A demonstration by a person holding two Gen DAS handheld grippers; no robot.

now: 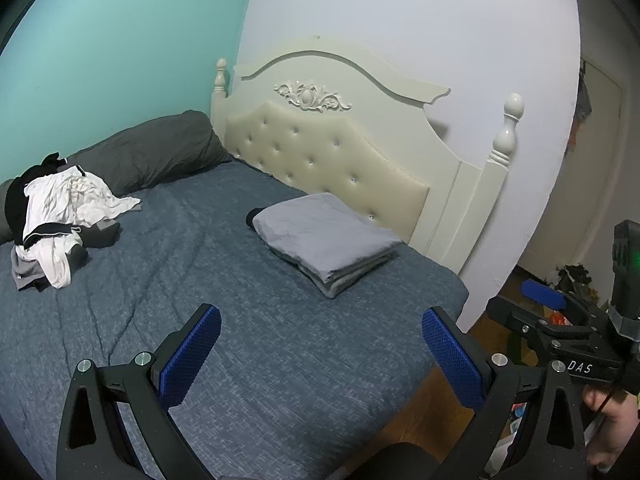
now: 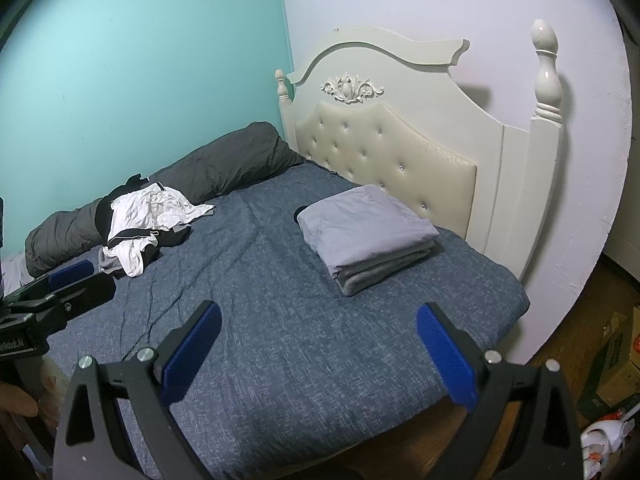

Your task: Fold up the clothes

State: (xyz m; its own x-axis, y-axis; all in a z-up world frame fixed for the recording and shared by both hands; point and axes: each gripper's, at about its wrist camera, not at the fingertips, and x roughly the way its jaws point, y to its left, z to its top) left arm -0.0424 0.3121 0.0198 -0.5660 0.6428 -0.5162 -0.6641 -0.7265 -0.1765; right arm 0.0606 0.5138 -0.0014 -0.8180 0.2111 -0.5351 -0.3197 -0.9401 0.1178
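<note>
Clothes [image 1: 64, 216] lie in a loose black-and-white heap on the blue bedspread [image 1: 224, 280], well ahead and to the left of both sets of jaws, against a dark grey rolled duvet [image 1: 160, 152]. I see a folded grey stack [image 1: 326, 240] ahead and slightly right, near the cream headboard [image 1: 340, 144]. My left gripper [image 1: 320, 344] hangs over the bedspread with jaws wide apart, holding nothing. My right gripper [image 2: 318, 340] likewise hovers with jaws spread, empty, over the bed's near edge.
</note>
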